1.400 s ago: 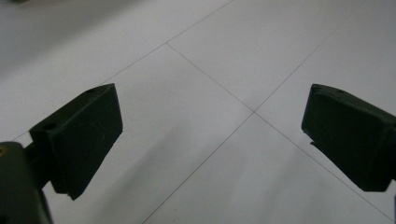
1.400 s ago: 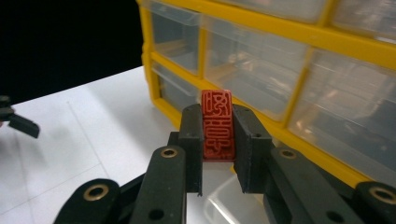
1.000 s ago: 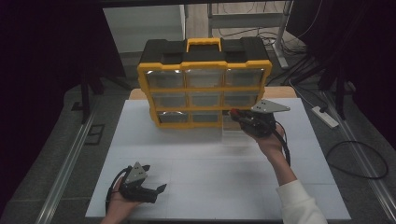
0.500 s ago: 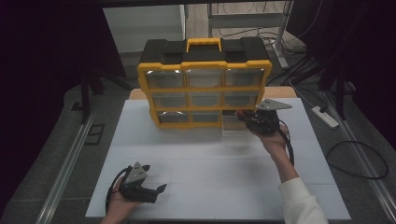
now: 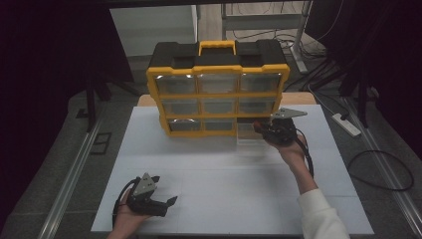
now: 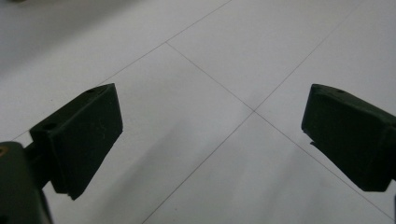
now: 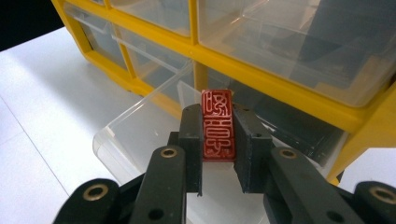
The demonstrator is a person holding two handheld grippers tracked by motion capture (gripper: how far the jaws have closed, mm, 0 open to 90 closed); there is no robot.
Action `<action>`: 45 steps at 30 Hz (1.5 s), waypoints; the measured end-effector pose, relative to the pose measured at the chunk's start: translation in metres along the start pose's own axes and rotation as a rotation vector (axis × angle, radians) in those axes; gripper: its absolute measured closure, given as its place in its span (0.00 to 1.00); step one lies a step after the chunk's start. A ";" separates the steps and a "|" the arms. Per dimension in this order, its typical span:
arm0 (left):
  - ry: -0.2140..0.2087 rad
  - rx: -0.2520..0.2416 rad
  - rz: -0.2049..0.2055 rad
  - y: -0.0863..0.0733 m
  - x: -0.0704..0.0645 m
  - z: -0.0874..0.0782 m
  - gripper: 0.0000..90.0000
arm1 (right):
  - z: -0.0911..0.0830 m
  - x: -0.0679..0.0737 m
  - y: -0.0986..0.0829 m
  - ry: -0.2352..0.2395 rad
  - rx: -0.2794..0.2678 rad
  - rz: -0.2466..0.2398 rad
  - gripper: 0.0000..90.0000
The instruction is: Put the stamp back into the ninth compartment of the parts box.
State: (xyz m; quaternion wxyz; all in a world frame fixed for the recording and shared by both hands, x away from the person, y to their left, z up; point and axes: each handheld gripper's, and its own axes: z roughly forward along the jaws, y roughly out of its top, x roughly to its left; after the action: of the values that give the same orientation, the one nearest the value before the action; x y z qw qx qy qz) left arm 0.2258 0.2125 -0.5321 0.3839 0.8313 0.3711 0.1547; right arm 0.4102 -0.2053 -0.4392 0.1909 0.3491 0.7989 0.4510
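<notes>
Left claw (image 5: 166, 201) rests wide open near the front left corner of the worktop (image 5: 224, 174), unchanged. Right claw (image 7: 217, 154) grips a red stamp (image 7: 217, 126) & has moved closer since a sec ago, now over the pulled-out clear drawer (image 7: 140, 126) of the yellow organizer (image 5: 219, 89), back right; drop likely next.

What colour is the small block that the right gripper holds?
Red, with carved white characters on its face: the seal block, clearest in the right gripper view.
</notes>
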 end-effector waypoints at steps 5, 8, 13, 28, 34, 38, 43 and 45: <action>-0.001 0.001 0.001 0.000 0.000 0.000 0.06 | 0.001 0.000 -0.001 0.005 0.008 -0.001 0.83; -0.002 0.002 0.001 0.000 0.000 0.000 0.06 | 0.001 -0.001 -0.001 0.004 0.011 0.000 0.83; -0.001 0.002 0.002 0.000 0.000 0.000 0.06 | 0.001 0.000 0.000 0.008 0.002 0.002 0.61; 0.002 -0.003 -0.003 0.000 0.001 -0.001 0.06 | -0.004 0.010 0.004 0.046 -0.087 0.009 0.28; 0.000 -0.003 -0.006 0.000 0.002 0.000 0.06 | -0.008 0.014 0.006 0.057 -0.106 -0.008 0.28; 0.001 -0.006 -0.006 0.000 0.002 -0.001 0.06 | -0.012 0.016 0.005 0.055 -0.116 -0.015 0.28; 0.000 -0.009 -0.004 0.000 0.002 -0.001 0.06 | -0.019 0.021 0.002 0.044 -0.117 -0.026 0.27; 0.000 -0.009 -0.004 0.000 0.002 -0.001 0.06 | -0.023 0.023 0.000 0.043 -0.116 -0.034 0.27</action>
State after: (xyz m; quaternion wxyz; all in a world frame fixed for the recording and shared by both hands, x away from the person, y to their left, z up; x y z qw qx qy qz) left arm 0.2268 0.2140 -0.5315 0.3879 0.8289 0.3719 0.1556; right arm 0.3801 -0.2022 -0.4268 0.2013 0.3142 0.7811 0.5007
